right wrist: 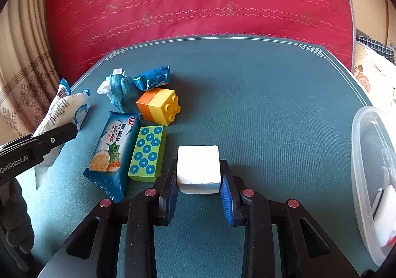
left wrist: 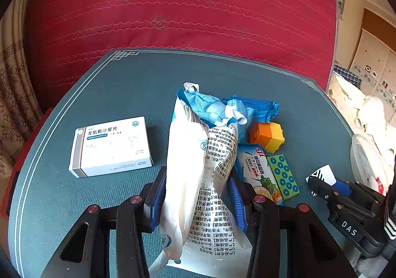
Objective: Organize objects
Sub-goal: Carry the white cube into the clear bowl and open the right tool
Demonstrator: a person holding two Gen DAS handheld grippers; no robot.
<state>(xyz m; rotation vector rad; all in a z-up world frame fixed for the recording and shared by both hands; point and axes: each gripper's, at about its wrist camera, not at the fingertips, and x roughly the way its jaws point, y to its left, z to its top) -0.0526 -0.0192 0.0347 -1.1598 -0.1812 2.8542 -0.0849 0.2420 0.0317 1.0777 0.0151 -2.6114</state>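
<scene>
**Desk:** Now, where does the white block (right wrist: 198,169) sit against your right gripper (right wrist: 199,187)?

**Operator:** Dead ahead at twelve o'clock, between my fingers (right wrist: 226,200), which are clamped on its side faces. It is near-cubic, so I read no long axis; its top face is level, on the teal bench (right wrist: 259,94).

**Desk:** And the clear container (right wrist: 363,166)?

**Operator:** Off at three o'clock, nearest this hand, so I judge that the drop point.

**Desk:** The left?

**Operator:** My left gripper (left wrist: 195,198) pinches the white pouch (left wrist: 198,179), its long axis running six to twelve, open end away from me.
</scene>
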